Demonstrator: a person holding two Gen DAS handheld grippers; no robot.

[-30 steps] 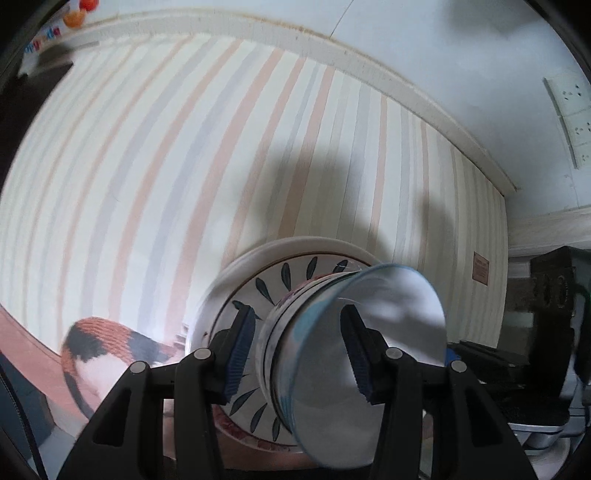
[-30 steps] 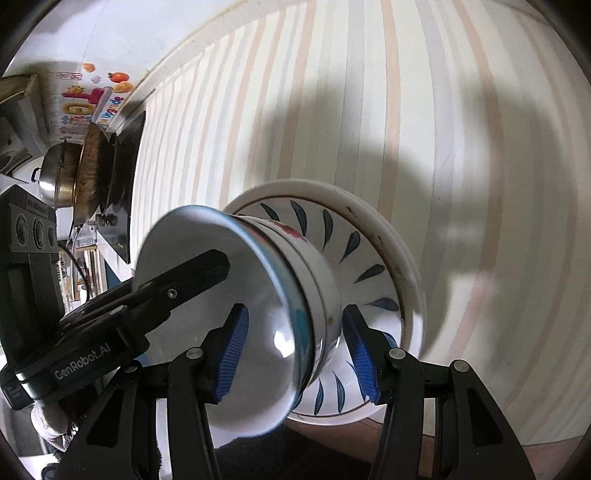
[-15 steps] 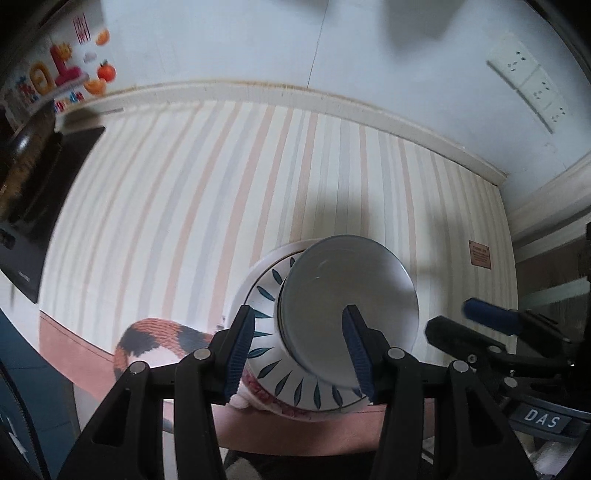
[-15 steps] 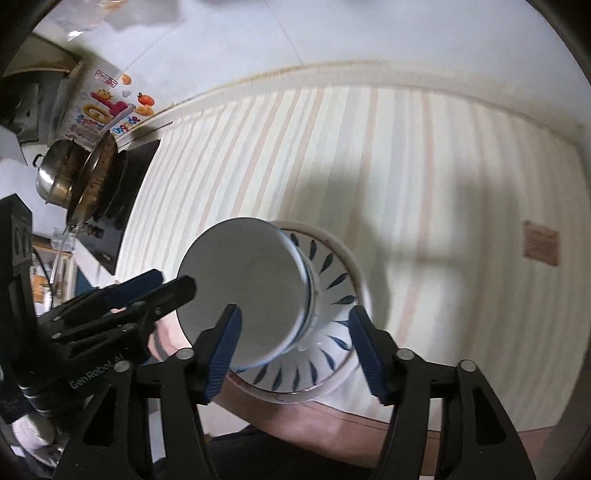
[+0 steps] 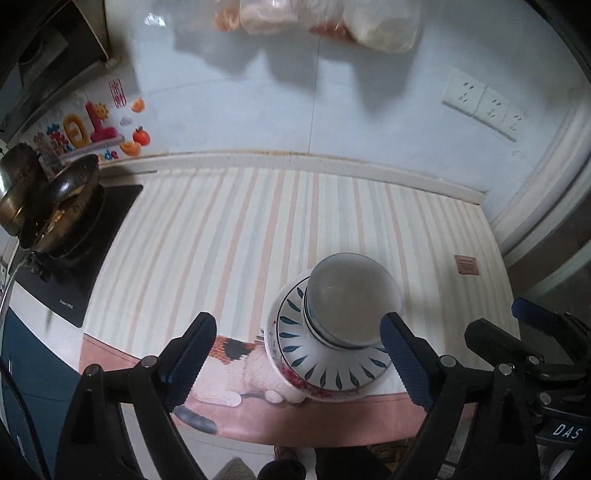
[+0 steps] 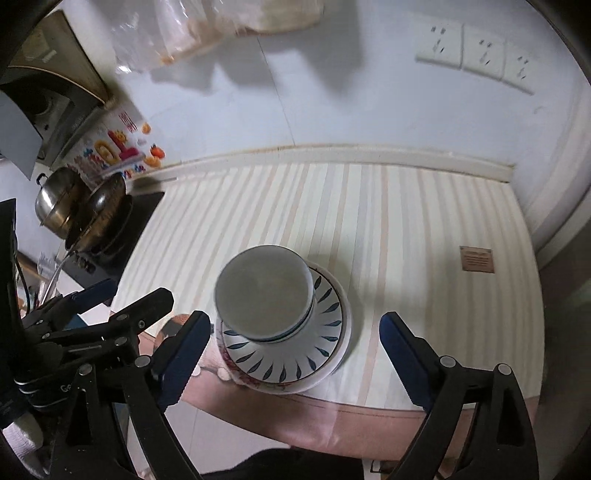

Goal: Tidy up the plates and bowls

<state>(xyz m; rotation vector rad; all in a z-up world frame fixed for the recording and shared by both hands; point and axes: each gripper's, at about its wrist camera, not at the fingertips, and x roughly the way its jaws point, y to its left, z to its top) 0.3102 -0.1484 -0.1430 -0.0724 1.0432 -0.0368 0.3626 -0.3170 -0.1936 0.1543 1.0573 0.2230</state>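
Note:
A stack of white bowls (image 5: 351, 295) (image 6: 264, 291) sits on a white plate with blue leaf marks (image 5: 332, 365) (image 6: 295, 358), itself on another plate, near the front edge of the striped table mat (image 5: 221, 236) (image 6: 406, 229). My left gripper (image 5: 295, 354) is open and empty, raised above and in front of the stack. My right gripper (image 6: 295, 354) is open and empty, raised over the stack. Each gripper shows at the edge of the other's view.
A black cooktop (image 5: 85, 251) (image 6: 125, 236) with a pan and a steel pot (image 5: 44, 199) (image 6: 74, 206) stands at the left. The wall behind carries sockets (image 5: 480, 103) (image 6: 476, 55) and hanging bags (image 5: 314, 18). A cat picture (image 5: 236, 365) marks the mat's front border.
Both grippers have opened wide and pulled up and back from the bowl stack, which now stands free on the plate. The views widened from close on the bowls to the whole table.

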